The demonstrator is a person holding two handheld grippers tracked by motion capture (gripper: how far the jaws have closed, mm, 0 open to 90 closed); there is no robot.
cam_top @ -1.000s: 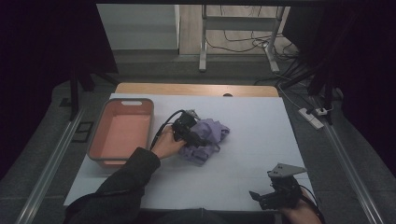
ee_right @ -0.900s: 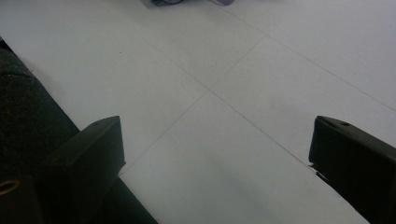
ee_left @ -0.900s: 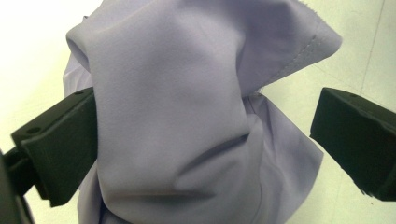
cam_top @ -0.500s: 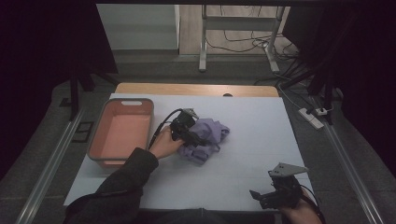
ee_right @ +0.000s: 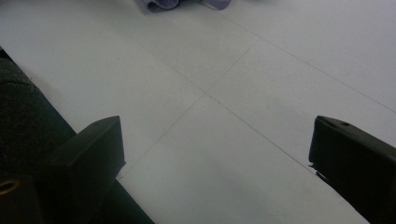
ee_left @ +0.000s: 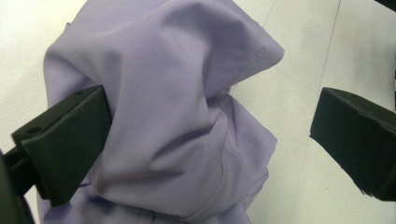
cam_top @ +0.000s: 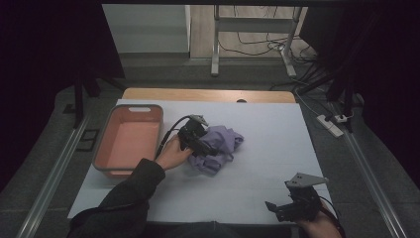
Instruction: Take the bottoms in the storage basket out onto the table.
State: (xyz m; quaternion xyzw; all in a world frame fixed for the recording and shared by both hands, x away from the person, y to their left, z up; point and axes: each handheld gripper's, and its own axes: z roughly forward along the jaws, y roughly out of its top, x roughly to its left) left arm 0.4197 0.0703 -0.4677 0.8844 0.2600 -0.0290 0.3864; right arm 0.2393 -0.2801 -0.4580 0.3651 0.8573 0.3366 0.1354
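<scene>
A crumpled lilac cloth (cam_top: pixel 221 143) lies at the middle of the white table. My left gripper (cam_top: pixel 204 147) is pushed into its left side, held by a hand with a dark sleeve. In the left gripper view the cloth (ee_left: pixel 187 116) bulges between the two black jaws of the left gripper (ee_left: pixel 212 112). The jaws stand wide apart; the fabric presses on the left one and stays clear of the right one. My right gripper (cam_top: pixel 278 208) rests near the table's front right corner. It is open over bare table (ee_right: pixel 215 140), and an edge of the cloth (ee_right: pixel 159 3) shows far ahead.
A salmon-pink tub (cam_top: pixel 148 110) with nothing in it stands left of the cloth, close to the left hand. A wooden strip (cam_top: pixel 208 94) runs along the table's far edge. A power strip (cam_top: pixel 331 125) and cables lie on the floor to the right.
</scene>
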